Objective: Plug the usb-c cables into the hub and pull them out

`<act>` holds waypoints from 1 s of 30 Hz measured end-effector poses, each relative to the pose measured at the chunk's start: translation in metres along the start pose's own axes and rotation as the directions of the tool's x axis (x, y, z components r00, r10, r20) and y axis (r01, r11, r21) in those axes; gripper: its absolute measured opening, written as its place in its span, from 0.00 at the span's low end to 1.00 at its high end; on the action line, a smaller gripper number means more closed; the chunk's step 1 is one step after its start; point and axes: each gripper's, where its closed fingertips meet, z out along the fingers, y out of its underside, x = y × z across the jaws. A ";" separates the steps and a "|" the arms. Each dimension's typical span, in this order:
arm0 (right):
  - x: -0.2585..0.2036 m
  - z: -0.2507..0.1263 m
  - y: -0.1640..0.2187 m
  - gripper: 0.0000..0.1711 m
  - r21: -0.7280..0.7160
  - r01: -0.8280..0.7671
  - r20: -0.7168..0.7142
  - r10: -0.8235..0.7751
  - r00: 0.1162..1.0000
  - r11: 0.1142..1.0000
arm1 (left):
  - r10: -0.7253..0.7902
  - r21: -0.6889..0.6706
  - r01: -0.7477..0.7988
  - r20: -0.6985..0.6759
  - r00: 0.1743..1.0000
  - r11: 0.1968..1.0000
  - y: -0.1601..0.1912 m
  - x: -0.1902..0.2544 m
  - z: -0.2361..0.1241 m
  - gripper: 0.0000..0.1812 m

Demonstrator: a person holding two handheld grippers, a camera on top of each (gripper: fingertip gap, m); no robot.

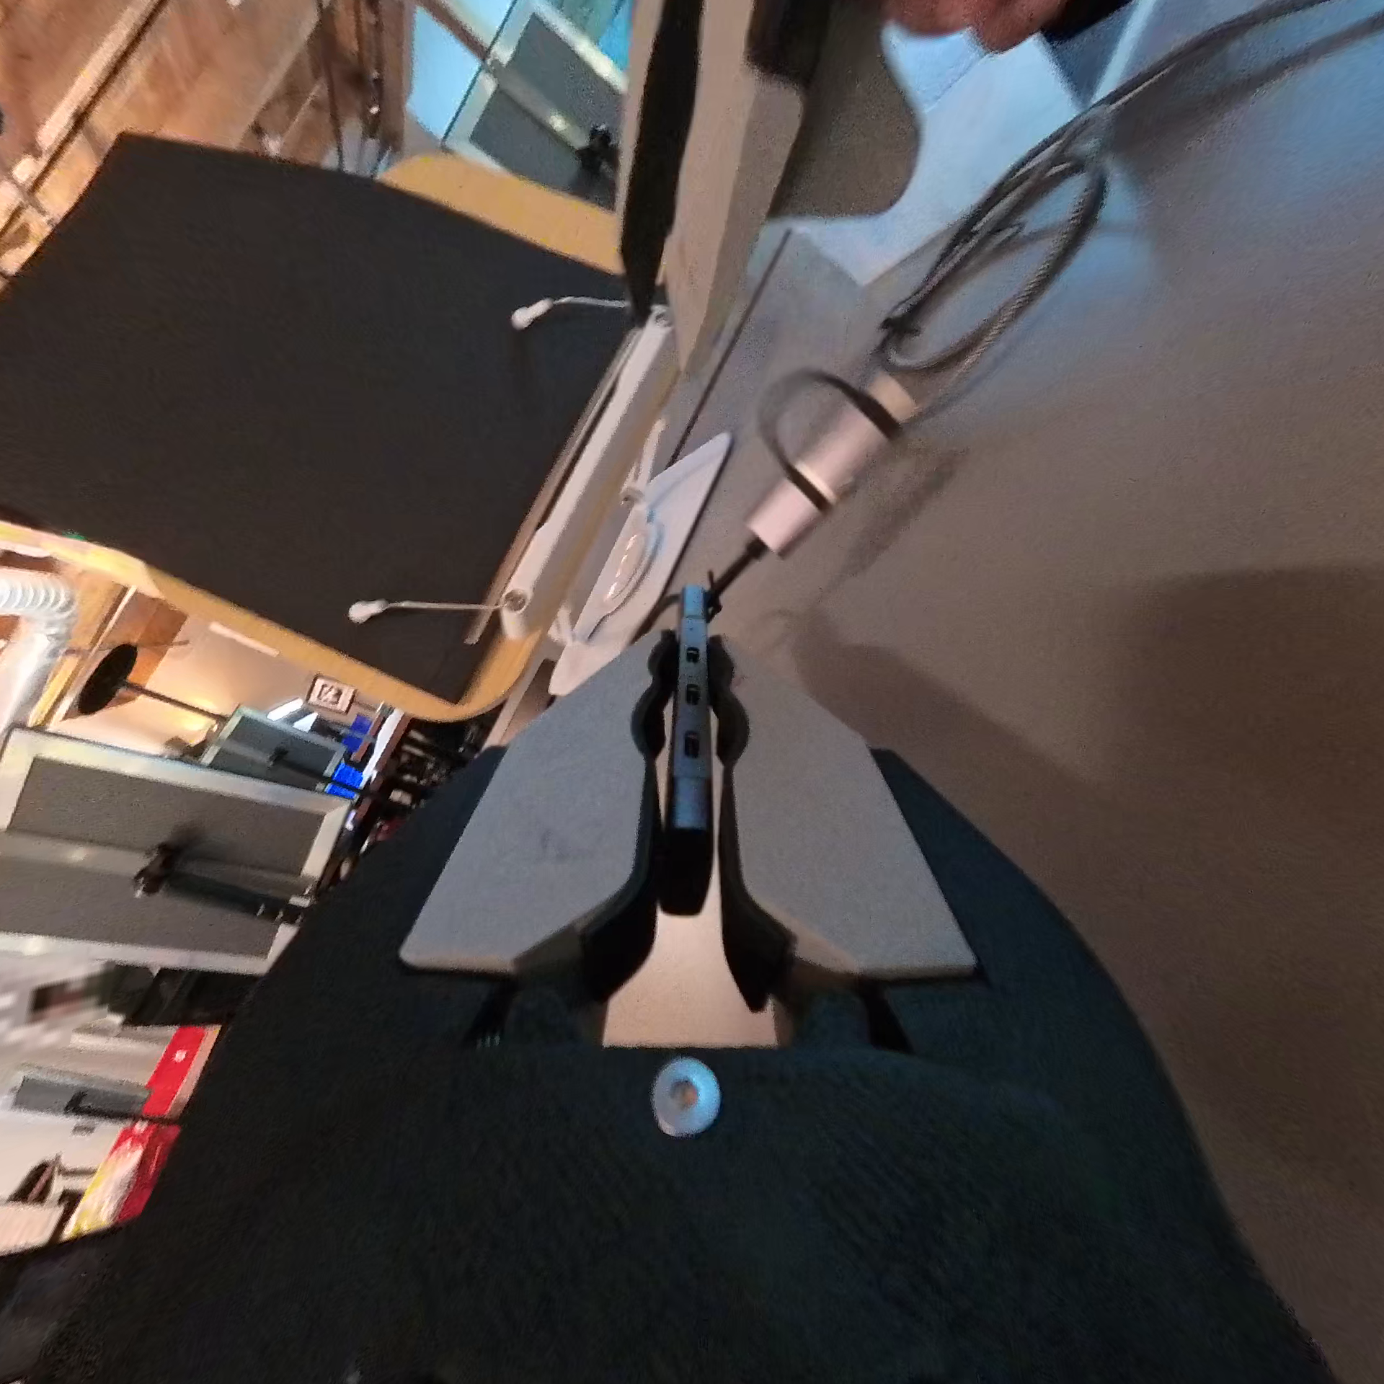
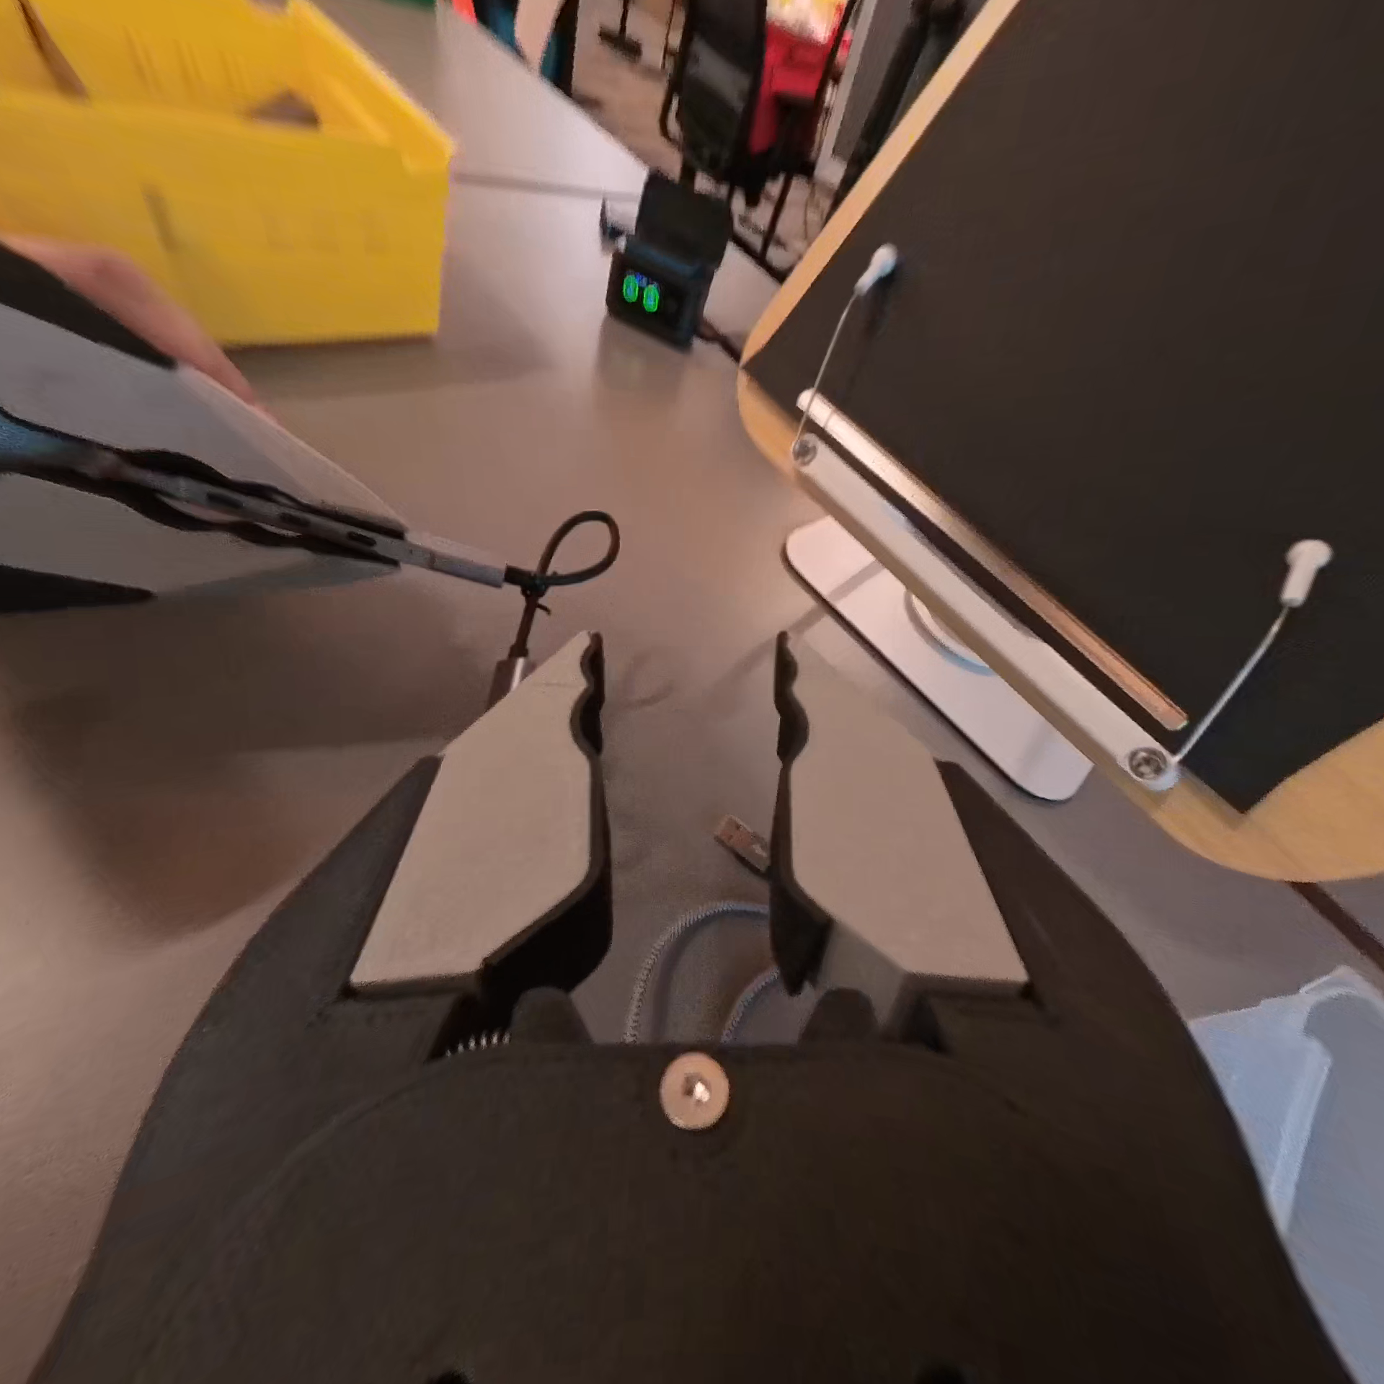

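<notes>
Hub [image 1: 690, 738] sits pinched edge-up in the left hand-held gripper [image 1: 690, 659], lifted off the counter [image 1: 1123, 674], so its small holes face out for plugging. Its own short cord hangs off the far end at 12 o'clock. The right hand-held gripper [image 2: 689, 659] is spread wide and holds nothing. A cable plug [image 2: 738, 833] lies on the counter between its fingers, ready to be picked up, I think.
</notes>
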 end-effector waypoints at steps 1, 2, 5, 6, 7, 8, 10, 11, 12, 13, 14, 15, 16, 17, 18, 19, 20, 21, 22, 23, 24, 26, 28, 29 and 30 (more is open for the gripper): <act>0.003 -0.004 -0.004 0.24 0.036 -0.042 0.004 0.042 0.999 0.998 | -0.024 -0.001 0.024 0.016 1.000 1.000 0.002 -0.006 -0.001 0.03; 0.008 -0.007 -0.007 0.23 0.060 -0.094 0.003 0.094 0.996 0.994 | -0.058 0.006 0.058 0.024 0.998 0.998 0.003 -0.010 -0.002 0.03; 0.030 -0.010 0.008 0.24 0.039 -0.227 -0.072 0.230 0.971 0.973 | -0.095 0.036 0.094 0.022 0.995 0.995 0.004 -0.016 -0.007 0.03; 0.037 -0.009 0.019 0.24 0.001 -0.252 -0.109 0.251 0.962 0.968 | -0.085 0.033 0.085 0.023 0.996 0.996 0.006 -0.017 -0.009 0.03; 0.042 -0.007 0.029 0.25 -0.040 -0.266 -0.142 0.258 0.956 0.963 | -0.073 0.018 0.073 0.026 0.997 0.997 0.011 -0.017 -0.011 0.03; 0.045 -0.006 0.037 0.25 -0.075 -0.270 -0.165 0.255 0.953 0.960 | -0.061 0.002 0.061 0.028 0.998 0.998 0.017 -0.018 -0.012 0.03; 0.050 -0.004 0.049 0.23 -0.132 -0.270 -0.210 0.239 0.948 0.954 | -0.048 -0.022 0.049 0.032 0.998 0.999 0.027 -0.021 -0.015 0.03; 0.051 -0.003 0.054 0.22 -0.154 -0.271 -0.227 0.233 0.946 0.950 | -0.050 -0.030 0.051 0.039 0.998 0.998 0.031 -0.023 -0.016 0.03; 0.052 -0.003 0.058 0.22 -0.176 -0.273 -0.239 0.228 0.944 0.946 | -0.057 -0.036 0.059 0.051 0.997 0.998 0.033 -0.026 -0.018 0.03; 0.052 -0.003 0.062 0.22 -0.199 -0.272 -0.249 0.220 0.943 0.941 | -0.070 -0.038 0.072 0.065 0.995 0.997 0.035 -0.030 -0.019 0.03; 0.053 -0.003 0.066 0.20 -0.224 -0.268 -0.260 0.207 0.943 0.937 | -0.085 -0.038 0.089 0.077 0.993 0.995 0.036 -0.033 -0.020 0.03; 0.054 -0.005 0.070 0.19 -0.248 -0.262 -0.279 0.190 0.941 0.933 | -0.099 -0.037 0.103 0.083 0.992 0.994 0.036 -0.035 -0.020 0.03; 0.057 -0.007 0.073 0.19 -0.266 -0.254 -0.304 0.169 0.937 0.930 | -0.105 -0.040 0.109 0.082 0.991 0.993 0.037 -0.035 -0.020 0.03; 0.061 -0.009 0.075 0.18 -0.277 -0.246 -0.328 0.149 0.933 0.929 | -0.100 -0.047 0.104 0.081 0.992 0.993 0.037 -0.034 -0.019 0.03; 0.066 -0.011 0.077 0.17 -0.282 -0.242 -0.350 0.136 0.927 0.928 | -0.086 -0.055 0.090 0.081 0.993 0.994 0.038 -0.032 -0.018 0.03; 0.071 -0.013 0.080 0.17 -0.282 -0.249 -0.372 0.133 0.919 0.927 | -0.070 -0.063 0.075 0.078 0.994 0.995 0.038 -0.030 -0.017 0.03; 0.078 -0.016 0.083 0.17 -0.279 -0.266 -0.394 0.142 0.908 0.923 | -0.055 -0.069 0.060 0.070 0.996 0.996 0.038 -0.027 -0.016 0.03; 0.085 -0.018 0.088 0.17 -0.277 -0.286 -0.413 0.155 0.898 0.917 | -0.039 -0.072 0.044 0.060 0.997 0.996 0.037 -0.023 -0.015 0.03; 0.092 -0.021 0.092 0.17 -0.272 -0.302 -0.425 0.167 0.890 0.914 | -0.025 -0.072 0.029 0.051 0.998 0.997 0.036 -0.020 -0.014 0.03; 0.099 -0.023 0.095 0.18 -0.261 -0.309 -0.434 0.175 0.884 0.915 | -0.012 -0.073 0.015 0.042 0.999 0.997 0.034 -0.017 -0.013 0.03; 0.105 -0.024 0.097 0.18 -0.246 -0.310 -0.443 0.178 0.879 0.918 | 0.001 -0.073 0.001 0.036 0.999 0.997 0.033 -0.014 -0.012 0.03; 0.115 -0.029 0.097 0.18 -0.211 -0.310 -0.470 0.182 0.864 0.927 | 0.026 -0.073 -0.023 0.038 0.999 0.997 0.031 -0.012 -0.012 0.03; 0.116 -0.030 0.094 0.17 -0.185 -0.310 -0.478 0.190 0.858 0.933 | 0.027 -0.068 -0.024 0.044 0.999 0.997 0.030 -0.013 -0.013 0.03; 0.114 -0.030 0.090 0.17 -0.174 -0.304 -0.473 0.191 0.860 0.937 | 0.019 -0.065 -0.016 0.046 0.999 0.998 0.030 -0.014 -0.013 0.03; 0.110 -0.030 0.087 0.17 -0.164 -0.300 -0.462 0.196 0.865 0.940 | 0.012 -0.062 -0.009 0.051 0.999 0.998 0.030 -0.016 -0.014 0.03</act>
